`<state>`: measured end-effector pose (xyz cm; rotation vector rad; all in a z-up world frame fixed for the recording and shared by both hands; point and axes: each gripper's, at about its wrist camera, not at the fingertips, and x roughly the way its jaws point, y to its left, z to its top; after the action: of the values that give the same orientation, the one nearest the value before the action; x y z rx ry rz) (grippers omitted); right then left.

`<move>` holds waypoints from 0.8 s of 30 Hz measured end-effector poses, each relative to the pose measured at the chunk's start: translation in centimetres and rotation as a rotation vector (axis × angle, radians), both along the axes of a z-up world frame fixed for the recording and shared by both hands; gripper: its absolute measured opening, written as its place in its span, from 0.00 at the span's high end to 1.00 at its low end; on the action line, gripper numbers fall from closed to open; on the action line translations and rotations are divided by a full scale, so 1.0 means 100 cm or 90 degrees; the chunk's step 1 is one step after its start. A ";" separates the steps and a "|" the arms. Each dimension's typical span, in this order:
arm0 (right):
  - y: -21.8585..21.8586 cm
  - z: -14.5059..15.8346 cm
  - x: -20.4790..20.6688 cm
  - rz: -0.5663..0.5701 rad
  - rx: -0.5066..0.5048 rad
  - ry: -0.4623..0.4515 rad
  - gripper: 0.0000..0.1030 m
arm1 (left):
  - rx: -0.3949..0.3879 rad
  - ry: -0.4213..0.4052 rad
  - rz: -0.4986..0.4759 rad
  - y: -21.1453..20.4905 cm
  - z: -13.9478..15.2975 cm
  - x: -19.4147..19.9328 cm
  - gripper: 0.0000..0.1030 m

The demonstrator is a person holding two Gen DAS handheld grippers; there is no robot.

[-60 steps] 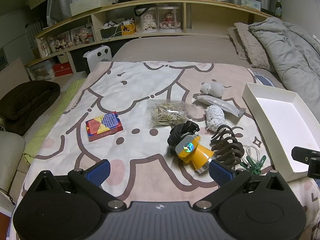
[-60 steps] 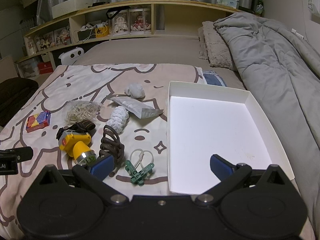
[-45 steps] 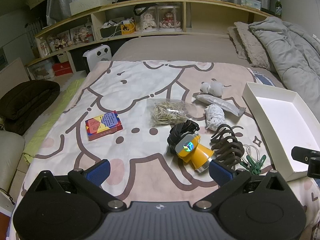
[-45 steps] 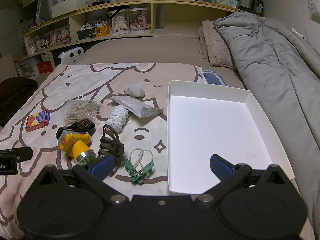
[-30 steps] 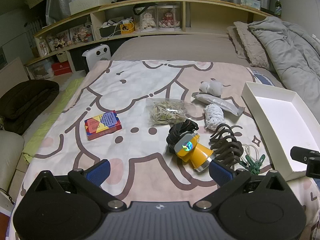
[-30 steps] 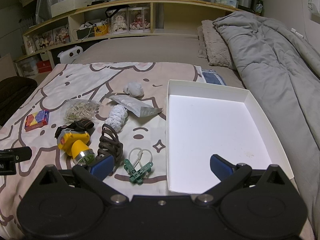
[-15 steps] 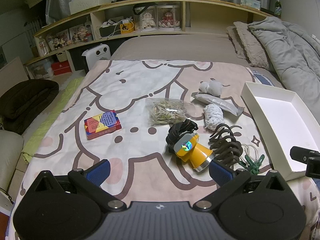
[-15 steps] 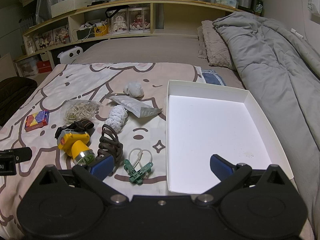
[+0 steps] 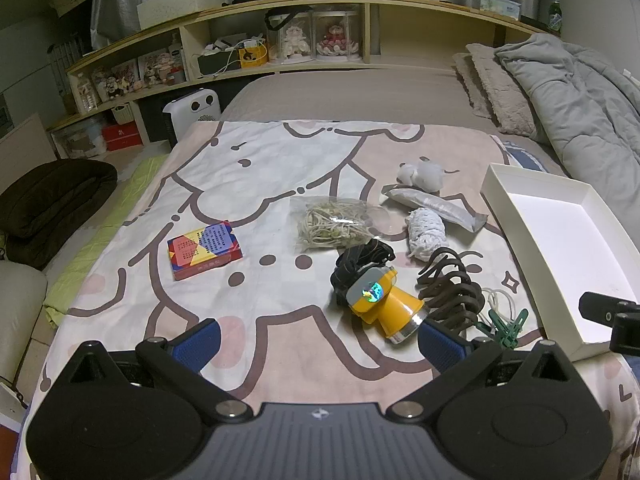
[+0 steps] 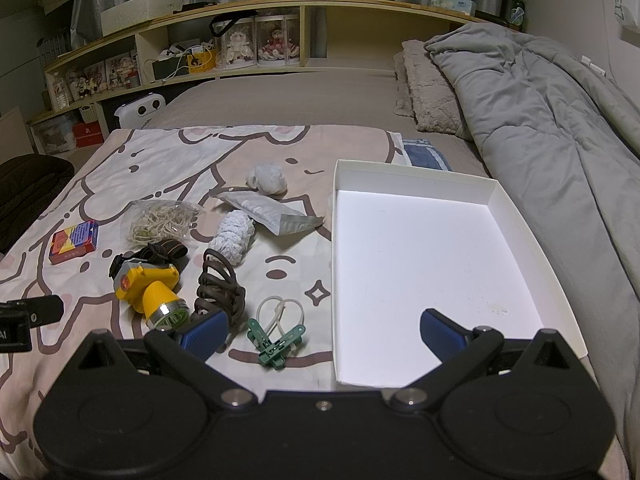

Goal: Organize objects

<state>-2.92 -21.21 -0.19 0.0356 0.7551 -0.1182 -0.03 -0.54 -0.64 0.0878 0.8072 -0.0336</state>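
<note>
Two tools hang over the bed, and we see both with their blue-padded fingers spread wide and nothing between them. Our left tool (image 9: pixel 318 342) looks down on the cartoon-print blanket (image 9: pixel 256 168); its right finger (image 9: pixel 440 346) sits just in front of the yellow headlamp (image 9: pixel 382 306) and the brown claw hair clip (image 9: pixel 452 284), without touching either as far as we can tell. A red card box (image 9: pixel 205 249) lies well off toward its left finger, and a clear bag of rubber bands (image 9: pixel 334 226) lies farther up the blanket.

Our right tool (image 10: pixel 322 330) straddles the near left corner of the white tray (image 10: pixel 520 216): the right finger (image 10: pixel 440 330) hangs over the tray's bare floor, while the left finger (image 10: pixel 204 330) is over the blanket just beside the hair clip (image 10: pixel 218 284) and headlamp (image 10: pixel 150 284). Between the fingers, on the blanket, lie green clothes pegs (image 10: pixel 276 342) with a loop of white cord (image 10: pixel 280 310). Beyond these we see a white knitted bundle (image 10: pixel 234 236), a silver pouch (image 10: pixel 272 212) and a white wad (image 10: pixel 270 178), all outside the tray and left of it. A grey duvet (image 10: pixel 540 120) is heaped to the tray's right.
</note>
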 end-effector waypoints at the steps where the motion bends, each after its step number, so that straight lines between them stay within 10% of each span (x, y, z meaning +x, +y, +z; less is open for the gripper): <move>1: 0.000 0.000 0.000 0.000 0.000 0.000 0.00 | 0.000 0.000 0.000 0.000 0.000 0.000 0.00; 24: -0.005 0.000 0.011 -0.015 0.014 -0.014 0.00 | -0.012 -0.016 -0.009 -0.002 0.001 0.010 0.00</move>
<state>-1.86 -21.72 -0.15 0.0667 0.7340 -0.1320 0.98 -0.72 -0.56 0.0764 0.7815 -0.0526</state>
